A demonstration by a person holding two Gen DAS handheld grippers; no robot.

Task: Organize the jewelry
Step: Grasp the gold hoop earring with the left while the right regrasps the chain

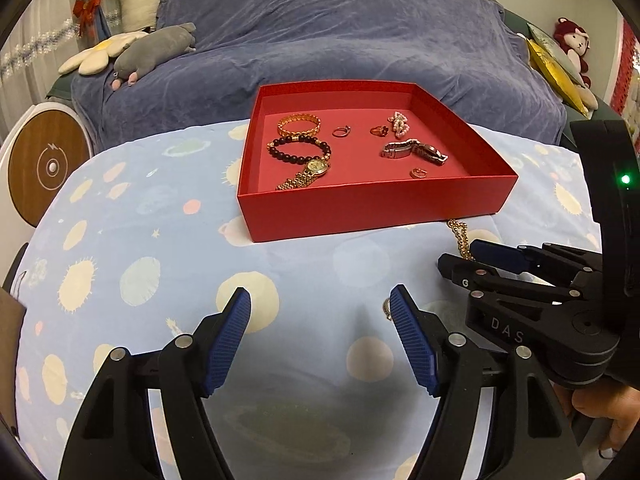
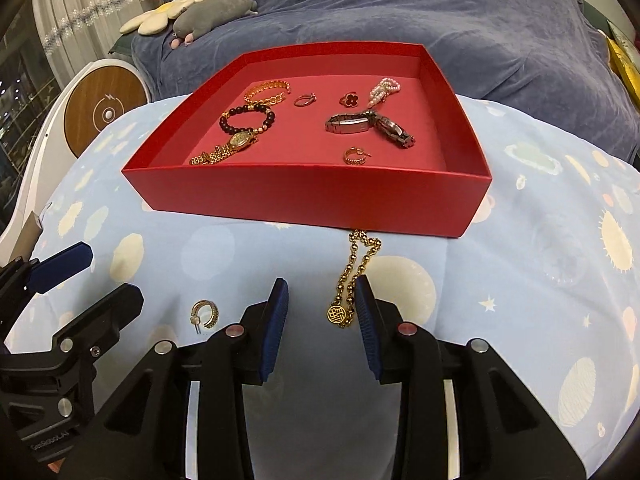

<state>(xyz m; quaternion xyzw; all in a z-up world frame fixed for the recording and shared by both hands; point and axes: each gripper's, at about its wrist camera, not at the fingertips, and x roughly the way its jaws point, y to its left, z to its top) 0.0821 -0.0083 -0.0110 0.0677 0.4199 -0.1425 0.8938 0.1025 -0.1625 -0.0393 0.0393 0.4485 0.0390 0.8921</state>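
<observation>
A red box (image 1: 368, 210) (image 2: 304, 200) stands on the blue patterned cloth and holds several pieces: a gold bangle (image 1: 299, 123), a dark bead bracelet (image 1: 298, 148), a gold watch (image 2: 228, 148), a steel watch (image 2: 368, 124), rings and a pearl piece (image 2: 384, 89). A gold bead necklace with a pendant (image 2: 354, 276) lies on the cloth in front of the box, between the fingers of my open right gripper (image 2: 322, 300). A hoop earring (image 2: 206, 314) lies left of it, by my open, empty left gripper (image 1: 320, 304), partly hidden behind that gripper's right finger (image 1: 412, 340).
A sofa under a blue cover (image 1: 340, 40) with plush toys (image 1: 156, 46) is behind the table. A round wooden-faced device (image 1: 44, 168) stands at the left. The two grippers are close side by side.
</observation>
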